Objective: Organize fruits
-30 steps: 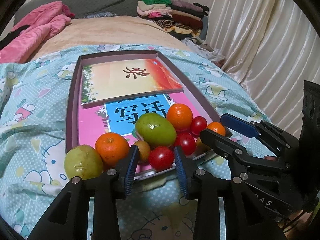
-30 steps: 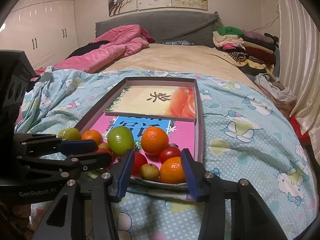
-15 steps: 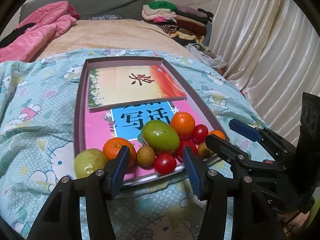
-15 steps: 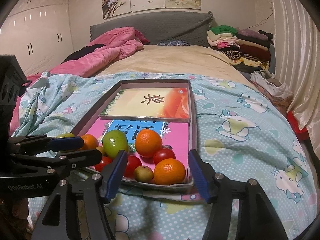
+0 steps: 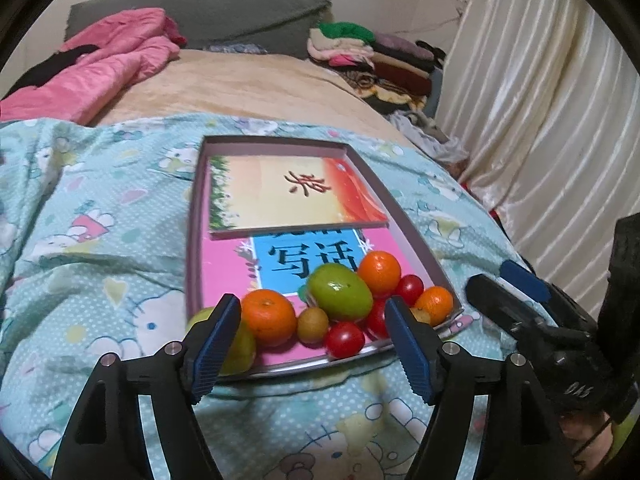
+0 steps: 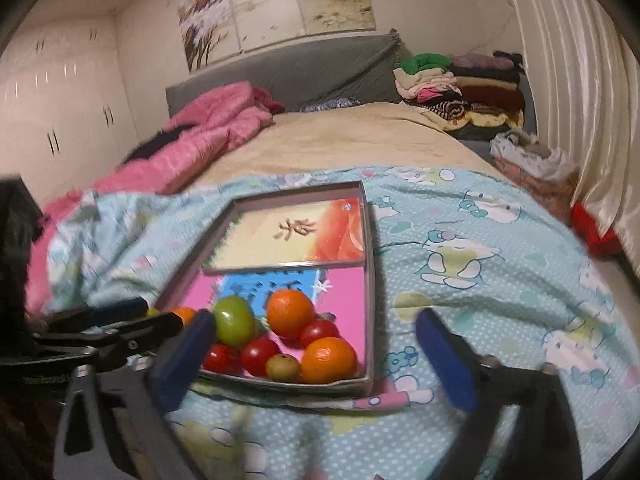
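- Both grippers have drawn back and risen from the shallow grey cardboard tray (image 5: 416,240) since a second ago, and their jaws have spread wider.
- Left gripper (image 5: 312,338) hovers at the tray's near edge, jaws wide apart and empty; right gripper (image 6: 320,350) likewise, gaping and holding nothing.
- Fruits sit heaped in the tray's near end: big green mango (image 5: 340,297), round orange tangerine (image 5: 269,318), small red tomato (image 5: 345,339), small brown longan (image 5: 313,324).
- A yellow-green pear (image 5: 240,346) seems to lie at the tray's near left corner, half hidden by a finger.
- Judgement: take an outer fruit first, descending straight; the pile would likely roll if nudged on the soft blue cartoon-print quilt (image 5: 100,248).
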`<state>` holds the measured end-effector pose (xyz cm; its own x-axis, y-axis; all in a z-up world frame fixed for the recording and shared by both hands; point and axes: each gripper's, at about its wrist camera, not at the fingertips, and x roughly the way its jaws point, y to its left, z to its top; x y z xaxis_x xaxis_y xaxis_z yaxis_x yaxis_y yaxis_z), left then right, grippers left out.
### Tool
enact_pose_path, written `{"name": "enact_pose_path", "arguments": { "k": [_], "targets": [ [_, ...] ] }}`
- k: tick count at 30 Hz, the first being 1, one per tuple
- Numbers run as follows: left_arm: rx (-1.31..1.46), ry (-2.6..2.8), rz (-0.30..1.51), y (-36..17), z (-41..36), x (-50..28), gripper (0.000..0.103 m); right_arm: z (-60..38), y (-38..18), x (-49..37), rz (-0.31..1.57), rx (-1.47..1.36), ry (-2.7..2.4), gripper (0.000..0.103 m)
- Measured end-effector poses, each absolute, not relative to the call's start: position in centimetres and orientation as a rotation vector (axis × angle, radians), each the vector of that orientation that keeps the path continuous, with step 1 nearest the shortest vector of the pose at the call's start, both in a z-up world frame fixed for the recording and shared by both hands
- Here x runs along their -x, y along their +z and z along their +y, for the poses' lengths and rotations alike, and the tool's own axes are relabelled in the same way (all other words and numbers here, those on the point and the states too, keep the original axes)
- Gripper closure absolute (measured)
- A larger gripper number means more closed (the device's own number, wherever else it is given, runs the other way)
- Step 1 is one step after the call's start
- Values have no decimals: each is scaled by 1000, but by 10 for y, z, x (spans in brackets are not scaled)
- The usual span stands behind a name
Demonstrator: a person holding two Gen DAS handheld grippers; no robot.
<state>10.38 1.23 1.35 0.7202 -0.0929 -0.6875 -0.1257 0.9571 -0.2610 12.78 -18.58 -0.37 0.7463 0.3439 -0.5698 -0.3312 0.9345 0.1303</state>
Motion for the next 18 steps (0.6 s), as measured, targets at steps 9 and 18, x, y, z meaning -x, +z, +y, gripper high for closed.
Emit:
{"name": "enact_pose_path", "arguments": {
  "k": [9, 18],
  "targets": [
    [310, 94, 782, 28, 19, -67, 26, -191, 17, -97, 645, -79, 396, 1],
    [311, 112, 849, 20, 6, -31, 26, -178, 37, -56, 658, -28, 416, 1]
  ]
}}
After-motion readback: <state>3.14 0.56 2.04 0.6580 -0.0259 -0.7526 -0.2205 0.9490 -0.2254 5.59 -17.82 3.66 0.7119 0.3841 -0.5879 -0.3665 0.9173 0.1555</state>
